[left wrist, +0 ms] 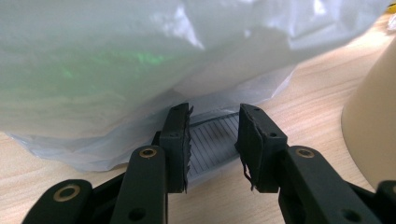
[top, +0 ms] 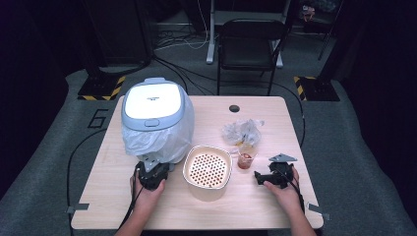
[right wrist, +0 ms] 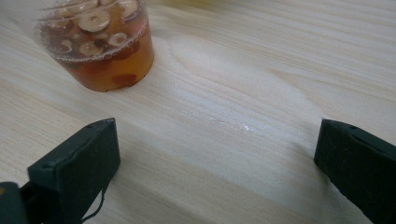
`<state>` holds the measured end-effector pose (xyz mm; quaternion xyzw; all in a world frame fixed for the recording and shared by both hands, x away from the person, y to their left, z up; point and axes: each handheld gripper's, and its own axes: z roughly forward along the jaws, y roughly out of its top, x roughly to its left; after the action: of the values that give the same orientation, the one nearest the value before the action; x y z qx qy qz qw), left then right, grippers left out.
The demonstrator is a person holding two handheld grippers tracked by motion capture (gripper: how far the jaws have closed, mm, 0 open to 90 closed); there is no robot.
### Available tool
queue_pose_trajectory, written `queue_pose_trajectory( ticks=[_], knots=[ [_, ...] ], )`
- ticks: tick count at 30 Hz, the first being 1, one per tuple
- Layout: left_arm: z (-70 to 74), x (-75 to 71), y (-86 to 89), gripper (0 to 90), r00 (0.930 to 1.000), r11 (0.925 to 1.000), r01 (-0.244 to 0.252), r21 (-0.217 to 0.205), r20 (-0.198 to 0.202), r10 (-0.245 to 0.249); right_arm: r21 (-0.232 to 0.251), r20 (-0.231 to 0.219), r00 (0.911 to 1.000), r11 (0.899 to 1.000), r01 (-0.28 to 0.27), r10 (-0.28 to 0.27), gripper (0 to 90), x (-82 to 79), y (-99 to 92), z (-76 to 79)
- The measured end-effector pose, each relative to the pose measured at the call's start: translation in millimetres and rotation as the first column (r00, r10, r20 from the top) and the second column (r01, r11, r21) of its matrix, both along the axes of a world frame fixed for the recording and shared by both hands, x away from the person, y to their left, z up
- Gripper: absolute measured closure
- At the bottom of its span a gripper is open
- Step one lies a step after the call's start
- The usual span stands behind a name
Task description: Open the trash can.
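Cream perforated steamer basket [top: 207, 170] sits at the near middle of the light wooden table [top: 275, 206], between both grippers; left gripper [left wrist: 214, 140], jaws slightly apart, faces a plastic-wrapped white rice cooker [top: 156, 118]; right gripper [right wrist: 215, 163] gapes wide near a clear cup of amber drink [right wrist: 100, 44].

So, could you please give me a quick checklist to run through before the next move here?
1. Left claw jaws apart: ok.
2. Left claw lined up on the ribbed grey tab under the plastic bag: ok.
3. Tab free of the bag: cannot tell.
4. Right claw wide open, holding nothing: ok.
5. Cup of amber drink upright, clear of the right claw: ok.
6. Perforated cream basket clear of both claws: ok.
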<state>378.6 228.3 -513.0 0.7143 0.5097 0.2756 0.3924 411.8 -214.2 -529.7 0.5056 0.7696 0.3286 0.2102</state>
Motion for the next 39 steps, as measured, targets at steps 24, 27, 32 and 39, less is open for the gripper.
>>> queue_pose_trajectory(
  ticks=[24, 27, 32, 39],
  knots=[
    [-14.7, -0.2, -6.0, 64.5, 0.9994, 0.9991, -0.024, -0.034, -0.026, 0.023, -0.006, 0.005, 1.0000, 1.000, -0.007, 0.007, 0.0, -0.5, -0.2, 0.0],
    [-15.4, 0.2, -6.8, 64.5, 0.9994, 0.9984, -0.031, -0.047, -0.019, 0.030, -0.006, 0.005, 1.0000, 1.000, -0.007, 0.007, 0.0, -0.5, -0.2, 0.0],
    [-15.4, 0.2, -7.0, 64.6, 0.9993, 0.9984, -0.033, -0.046, -0.021, 0.032, -0.006, 0.005, 1.0000, 1.000, -0.007, 0.007, 0.0, -0.5, -0.2, -0.1],
    [-15.5, 0.4, -6.7, 64.7, 0.9994, 0.9982, -0.031, -0.050, -0.018, 0.030, -0.006, 0.005, 1.0000, 1.000, -0.007, 0.007, 0.0, -0.5, -0.2, 0.0]
  ],
)
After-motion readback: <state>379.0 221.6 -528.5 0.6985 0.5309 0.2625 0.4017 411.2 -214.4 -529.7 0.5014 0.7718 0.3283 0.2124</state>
